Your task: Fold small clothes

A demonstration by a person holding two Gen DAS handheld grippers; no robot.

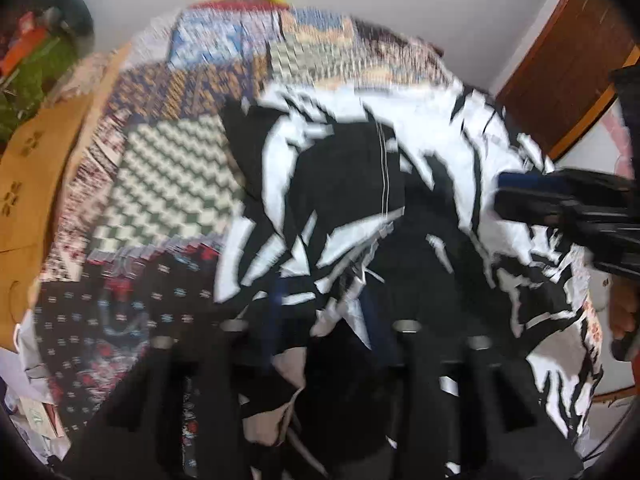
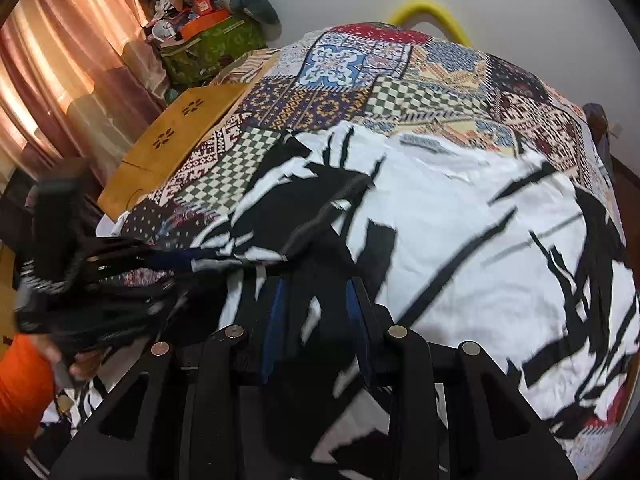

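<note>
A black-and-white patterned garment [image 2: 460, 224] lies spread over the patchwork bedspread [image 2: 360, 92]; it also shows in the left wrist view [image 1: 360, 184]. My right gripper [image 2: 316, 308] is shut on the near edge of the garment, with cloth bunched between its blue-padded fingers [image 2: 276, 320]. My left gripper [image 1: 320, 320] is shut on the garment's near edge too, and cloth hides its fingertips. Each gripper appears in the other's view: the right one at the right [image 1: 520, 196], the left one at the left [image 2: 200, 264].
A tan wooden board [image 2: 176, 140] lies at the bed's left edge. A green bag with clutter [image 2: 212, 44] stands behind it by the curtain [image 2: 60, 72]. A yellow hoop [image 2: 432, 12] sits at the far end. A wooden door [image 1: 560, 72] is at the right.
</note>
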